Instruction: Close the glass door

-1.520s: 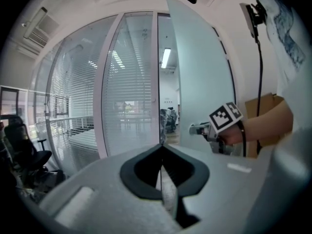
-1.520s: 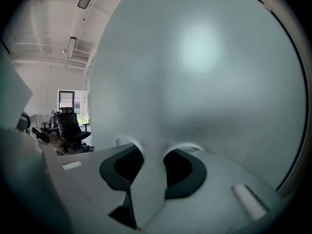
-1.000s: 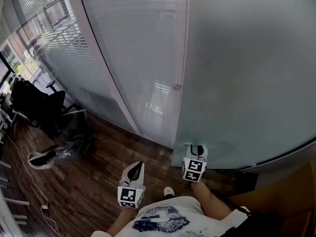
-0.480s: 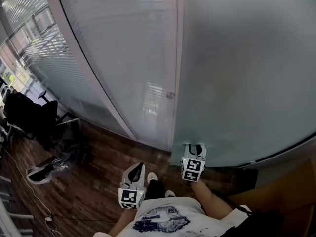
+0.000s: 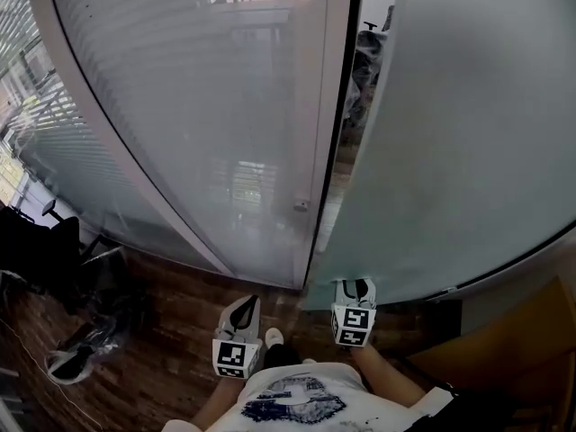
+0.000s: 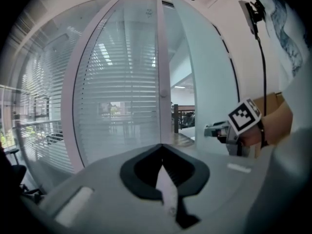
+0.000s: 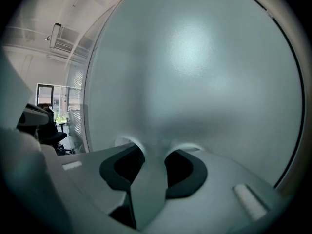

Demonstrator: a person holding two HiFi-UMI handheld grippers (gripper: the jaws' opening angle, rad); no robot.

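Glass door cut off by the head view's top and right edges, its frosting blurring all behind it; dark chair cropped at left; person's forearms cropped at the bottom.

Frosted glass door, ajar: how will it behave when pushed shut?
The glass door is a tall pane, so probably heavy and slow to start. Likely stiff: one unbroken frosted sheet. Its edge may chip against the frame, so ease it in.
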